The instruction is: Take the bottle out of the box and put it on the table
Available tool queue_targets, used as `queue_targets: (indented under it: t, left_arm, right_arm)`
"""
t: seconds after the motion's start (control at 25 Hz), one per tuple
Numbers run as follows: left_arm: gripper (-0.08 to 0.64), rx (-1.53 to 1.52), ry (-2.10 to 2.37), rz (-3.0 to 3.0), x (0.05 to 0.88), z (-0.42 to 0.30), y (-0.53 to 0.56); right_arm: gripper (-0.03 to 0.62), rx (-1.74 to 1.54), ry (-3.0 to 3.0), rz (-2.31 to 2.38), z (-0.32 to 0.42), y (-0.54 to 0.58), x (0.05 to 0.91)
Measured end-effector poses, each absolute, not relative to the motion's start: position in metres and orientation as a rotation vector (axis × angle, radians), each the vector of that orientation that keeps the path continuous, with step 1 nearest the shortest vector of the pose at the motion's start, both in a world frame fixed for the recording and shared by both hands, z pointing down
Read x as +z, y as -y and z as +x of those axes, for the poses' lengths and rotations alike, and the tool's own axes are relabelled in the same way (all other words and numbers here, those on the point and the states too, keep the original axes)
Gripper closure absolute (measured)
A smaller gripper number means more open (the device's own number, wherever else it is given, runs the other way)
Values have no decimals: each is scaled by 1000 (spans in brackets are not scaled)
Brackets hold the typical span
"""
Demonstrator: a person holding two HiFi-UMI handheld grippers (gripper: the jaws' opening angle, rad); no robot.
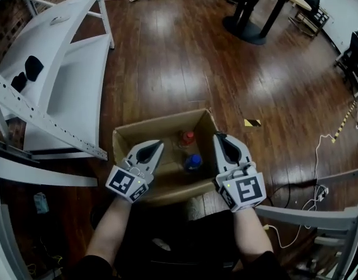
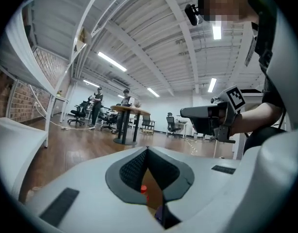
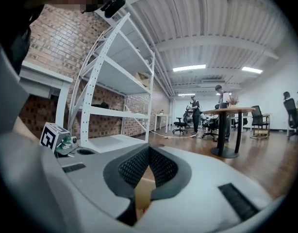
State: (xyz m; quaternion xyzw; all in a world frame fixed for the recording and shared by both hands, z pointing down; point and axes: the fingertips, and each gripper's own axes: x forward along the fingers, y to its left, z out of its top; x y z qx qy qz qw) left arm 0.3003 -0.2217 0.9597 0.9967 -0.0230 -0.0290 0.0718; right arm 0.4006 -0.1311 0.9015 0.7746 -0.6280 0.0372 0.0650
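An open cardboard box (image 1: 161, 121) stands on the dark wooden floor. Inside it are two bottles, one with a red cap (image 1: 188, 137) and one with a blue cap (image 1: 193, 161). My left gripper (image 1: 151, 150) hovers over the box's left part, shut and empty. Over the right wall of the box is my right gripper (image 1: 221, 139), also shut with nothing in it. In the left gripper view the left gripper (image 2: 147, 150) has its tips together, and the red cap (image 2: 143, 189) shows below them. The right gripper (image 3: 149, 148) is likewise shut, with cardboard (image 3: 141, 193) beneath.
White metal shelving (image 1: 62, 69) runs along the left. A table on a round base (image 1: 249, 25) stands far back, with office chairs (image 1: 312, 7) beyond it. Cables (image 1: 319, 185) and a striped floor marker (image 1: 252, 122) lie to the right. People (image 3: 195, 111) stand far off.
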Motion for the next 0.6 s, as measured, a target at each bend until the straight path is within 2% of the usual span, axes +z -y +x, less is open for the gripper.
queue_targets:
  t: [0.2, 0.48, 0.6]
  left_arm:
    - [555, 1, -132, 3054, 978, 333, 191]
    - [555, 159, -426, 3108, 1035, 369, 151]
    - [433, 311, -518, 3095, 1075, 386, 136]
  right_arm:
    - [589, 160, 1886, 2494, 427, 124, 894]
    - [589, 210, 1897, 2421, 430, 119, 910]
    - [589, 288, 1931, 2466, 437, 107, 915]
